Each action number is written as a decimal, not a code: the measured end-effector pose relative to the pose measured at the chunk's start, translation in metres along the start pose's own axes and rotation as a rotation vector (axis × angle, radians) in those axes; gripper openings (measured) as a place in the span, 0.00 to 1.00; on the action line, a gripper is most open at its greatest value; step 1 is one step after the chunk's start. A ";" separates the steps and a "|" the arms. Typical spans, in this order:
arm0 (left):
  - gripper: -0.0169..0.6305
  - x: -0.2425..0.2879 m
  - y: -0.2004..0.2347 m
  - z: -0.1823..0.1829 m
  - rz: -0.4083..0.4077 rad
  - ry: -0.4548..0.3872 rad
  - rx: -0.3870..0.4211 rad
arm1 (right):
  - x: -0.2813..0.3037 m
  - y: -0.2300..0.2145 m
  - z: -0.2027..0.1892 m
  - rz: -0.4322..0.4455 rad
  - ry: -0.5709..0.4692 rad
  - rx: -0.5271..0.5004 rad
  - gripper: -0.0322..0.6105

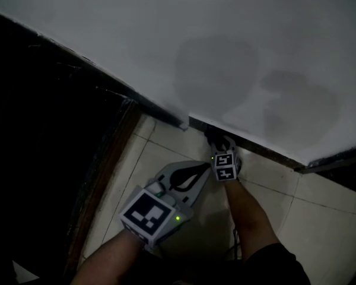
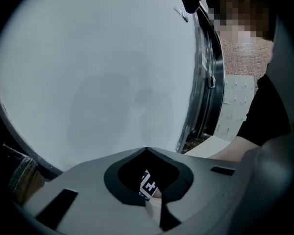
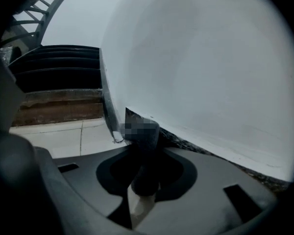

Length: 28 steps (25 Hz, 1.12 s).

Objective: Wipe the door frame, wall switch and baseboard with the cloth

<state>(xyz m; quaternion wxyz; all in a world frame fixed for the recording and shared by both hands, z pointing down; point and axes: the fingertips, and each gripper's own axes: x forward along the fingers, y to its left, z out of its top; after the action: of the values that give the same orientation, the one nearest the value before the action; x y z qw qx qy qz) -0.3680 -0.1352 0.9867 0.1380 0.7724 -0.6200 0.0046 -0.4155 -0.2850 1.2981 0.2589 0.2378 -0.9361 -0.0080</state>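
Closest of all are the person's two bare arms, reaching down over the tiled floor. The left gripper hangs low over the tiles with its marker cube facing up. Its jaws are shut together and hold nothing. Through the hole between them you can see a bit of the other gripper's cube. The left gripper points toward the right gripper, which is a little farther on, right down by the bottom of the wall. The right gripper's jaws are squeezed tight on a dark cloth. The cloth sticks out past the jaw tips like a rolled bundle, and its far end sits against the dark baseboard, close to the corner where the wall ends. Above the baseboard the white wall goes up. To the left of the corner is a brown wooden door frame, and past it is a very dark doorway.
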 end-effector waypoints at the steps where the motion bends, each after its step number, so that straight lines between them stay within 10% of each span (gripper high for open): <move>1: 0.03 0.002 -0.003 0.001 -0.007 -0.001 -0.007 | -0.004 -0.005 -0.003 -0.007 0.006 -0.001 0.18; 28: 0.03 0.055 -0.054 -0.008 -0.083 0.056 0.001 | -0.085 -0.102 -0.061 -0.130 0.091 0.001 0.18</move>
<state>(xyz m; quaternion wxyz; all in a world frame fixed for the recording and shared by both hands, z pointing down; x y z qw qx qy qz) -0.3023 -0.1761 0.9929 0.1549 0.7971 -0.5832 0.0209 -0.2764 -0.3308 1.2953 0.2999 0.2982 -0.9061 -0.0134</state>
